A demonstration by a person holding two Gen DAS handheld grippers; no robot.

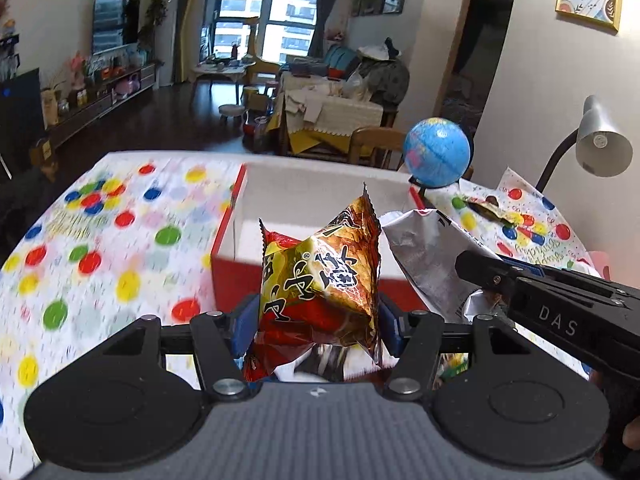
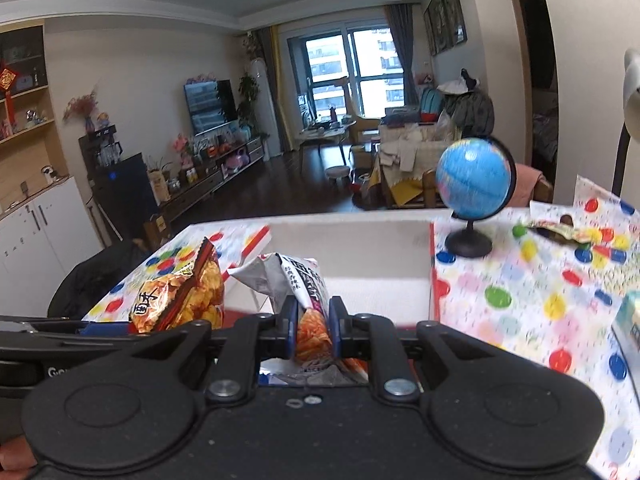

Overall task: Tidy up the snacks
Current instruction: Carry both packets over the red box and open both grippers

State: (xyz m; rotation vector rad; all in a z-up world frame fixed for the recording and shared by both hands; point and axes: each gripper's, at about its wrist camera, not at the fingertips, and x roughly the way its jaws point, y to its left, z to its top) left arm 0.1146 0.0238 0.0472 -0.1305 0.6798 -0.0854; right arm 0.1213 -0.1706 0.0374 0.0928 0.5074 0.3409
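Note:
My left gripper (image 1: 318,320) is shut on a red and gold snack bag (image 1: 320,280), held just before the near wall of a red box with a white inside (image 1: 288,196). My right gripper (image 2: 313,322) is shut on a silver and white snack bag (image 2: 296,280), held at the same box (image 2: 360,248). The right gripper's arm (image 1: 560,304) and its silver bag (image 1: 432,256) show at the right of the left wrist view. The left gripper's bag (image 2: 180,292) shows at the left of the right wrist view. A small gold wrapper (image 2: 560,232) lies on the table at the far right.
The table wears a white cloth with coloured dots (image 1: 100,240). A small blue globe on a black stand (image 2: 472,184) stands right of the box. A grey desk lamp (image 1: 600,140) stands at the far right. A pale carton (image 2: 630,320) sits at the right edge.

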